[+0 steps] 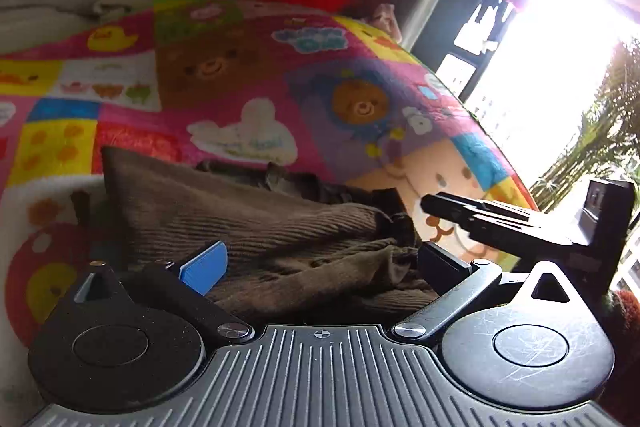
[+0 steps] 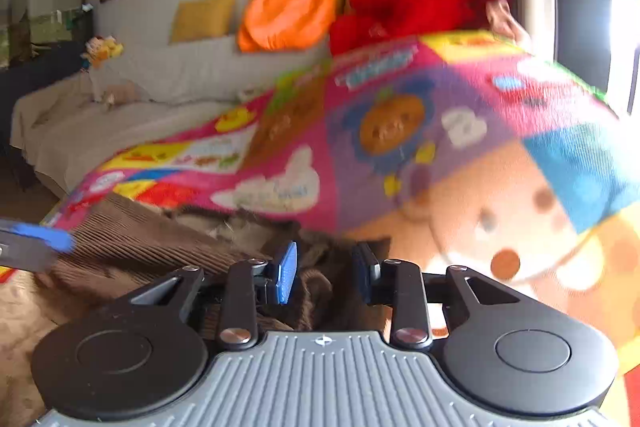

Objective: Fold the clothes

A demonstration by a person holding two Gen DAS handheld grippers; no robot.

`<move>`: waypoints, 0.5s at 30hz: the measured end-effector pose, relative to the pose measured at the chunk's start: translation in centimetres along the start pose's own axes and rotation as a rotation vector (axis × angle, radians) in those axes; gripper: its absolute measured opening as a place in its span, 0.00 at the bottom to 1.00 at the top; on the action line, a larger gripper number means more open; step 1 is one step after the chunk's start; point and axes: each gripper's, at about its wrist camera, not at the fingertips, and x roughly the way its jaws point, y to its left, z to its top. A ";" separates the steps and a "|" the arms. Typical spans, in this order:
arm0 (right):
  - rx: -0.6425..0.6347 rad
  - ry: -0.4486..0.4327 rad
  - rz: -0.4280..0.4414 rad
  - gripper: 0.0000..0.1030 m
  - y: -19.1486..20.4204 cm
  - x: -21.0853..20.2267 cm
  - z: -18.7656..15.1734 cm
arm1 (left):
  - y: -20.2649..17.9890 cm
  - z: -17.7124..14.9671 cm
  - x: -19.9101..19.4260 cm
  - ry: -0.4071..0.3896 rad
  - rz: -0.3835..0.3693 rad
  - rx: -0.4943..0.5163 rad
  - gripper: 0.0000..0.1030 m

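Count: one brown corduroy garment point(image 1: 256, 223), two tools | left tool point(image 1: 320, 263) spread wide, garment between its fingers, nothing clamped | right tool point(image 2: 326, 273) parted, fabric bunched in the gap, grip unclear | garment ribbed, crumpled, on patchwork blanket point(image 1: 248, 75) at 6 o'clock | right view motion-blurred.

A brown corduroy garment point(image 1: 256, 227) lies bunched on a bright patchwork blanket point(image 1: 248, 87) printed with cartoon bears and ducks. Its ribbed cloth is partly doubled over, with 1 flat, smooth panel toward the left and rumpled folds heaped toward the right. A darker crumpled part shows along its far edge.
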 end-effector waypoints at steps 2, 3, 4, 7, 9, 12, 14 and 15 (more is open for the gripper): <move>0.019 0.027 0.073 0.30 0.3 -0.1 0.0 | 0.5 -0.6 1.1 0.021 0.013 -0.024 1.00; 0.032 0.054 0.106 0.30 0.4 0.2 -0.2 | 0.6 -1.0 1.6 0.031 0.024 -0.028 1.00; 0.030 0.069 0.104 0.30 0.5 0.5 -0.5 | 0.5 -1.4 1.9 0.036 0.035 -0.019 1.00; 0.024 0.115 0.099 0.29 0.9 1.6 -1.5 | -0.2 -2.1 2.3 0.034 0.066 0.046 1.00; 0.019 0.146 0.095 0.29 1.1 2.3 -2.2 | -0.7 -2.4 2.4 0.033 0.083 0.086 1.00; 0.039 0.110 0.093 0.30 0.7 1.7 -1.1 | -0.9 -2.6 2.4 0.026 0.088 0.099 1.00; 0.036 0.080 0.060 0.31 0.3 1.5 -0.1 | -0.9 -2.6 2.3 0.023 0.086 0.098 1.00; 0.045 0.082 0.048 0.31 -0.1 2.0 0.2 | -0.9 -2.6 2.2 0.022 0.083 0.096 1.00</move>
